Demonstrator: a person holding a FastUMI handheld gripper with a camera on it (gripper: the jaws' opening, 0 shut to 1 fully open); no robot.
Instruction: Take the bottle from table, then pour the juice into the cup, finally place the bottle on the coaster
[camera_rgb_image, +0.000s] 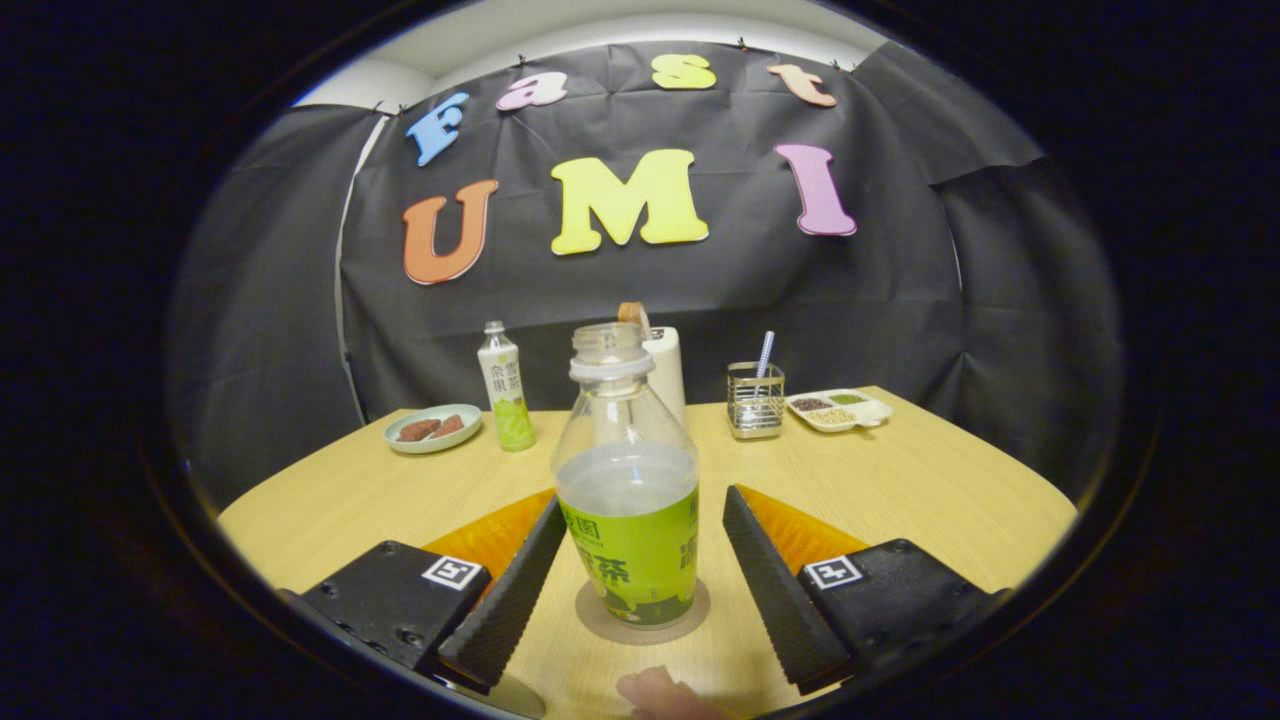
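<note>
Uncapped clear plastic bottle (627, 480), partly filled and wrapped in a green label, standing upright on a round flat coaster (597, 622) near the front edge of the pale wood table (900, 480). The gripper (640, 590) brackets it with ribbed fingers (505, 600) spread, apparently clear of both sides, suggesting release after placement. A second bottle (505, 390) and dishes line the far edge.

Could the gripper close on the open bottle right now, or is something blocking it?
Probably yes. The gripper is open, one finger on each side of the open bottle, which stands upright on the coaster. Small gaps remain on both sides, and nothing lies between fingers and bottle.
</note>
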